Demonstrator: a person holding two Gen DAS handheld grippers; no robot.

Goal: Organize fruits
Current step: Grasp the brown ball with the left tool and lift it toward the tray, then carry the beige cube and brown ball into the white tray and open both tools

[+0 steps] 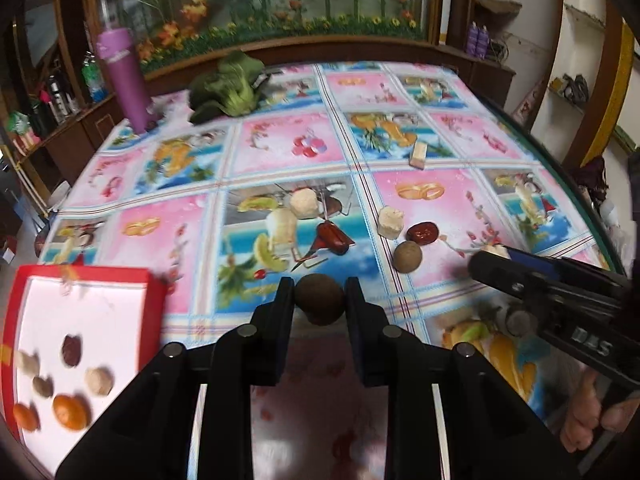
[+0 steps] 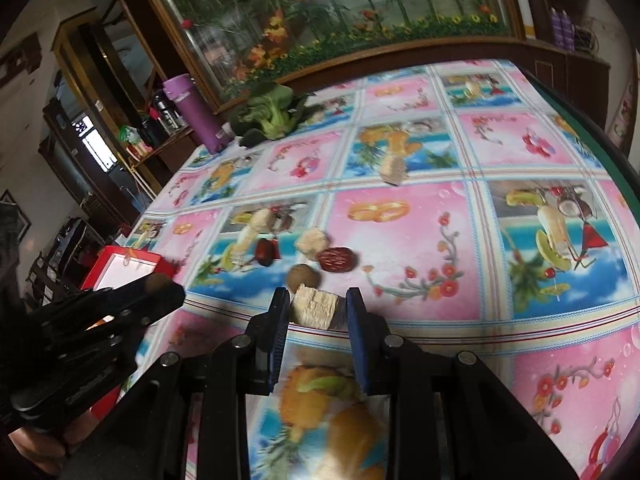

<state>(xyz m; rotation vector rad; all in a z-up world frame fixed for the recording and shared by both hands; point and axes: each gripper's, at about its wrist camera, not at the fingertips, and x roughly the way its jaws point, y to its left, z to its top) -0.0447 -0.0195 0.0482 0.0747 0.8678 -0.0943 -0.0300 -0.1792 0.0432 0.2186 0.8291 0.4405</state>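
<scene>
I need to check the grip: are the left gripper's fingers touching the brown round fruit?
Touching. The left wrist view shows the brown fruit squeezed between both fingers of the left gripper, no gap either side.

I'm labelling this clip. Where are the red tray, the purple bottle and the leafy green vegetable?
red tray [image 1: 158, 292]: left wrist view, its right rim.
purple bottle [image 1: 124, 80]: left wrist view, mid body.
leafy green vegetable [image 2: 274, 114]: right wrist view, pale stalk base and leaves.

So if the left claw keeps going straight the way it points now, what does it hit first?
Probably the tablecloth just past the brown round fruit it already grips. The dark red date lies next along that line, though depth is hard to judge here.
</scene>
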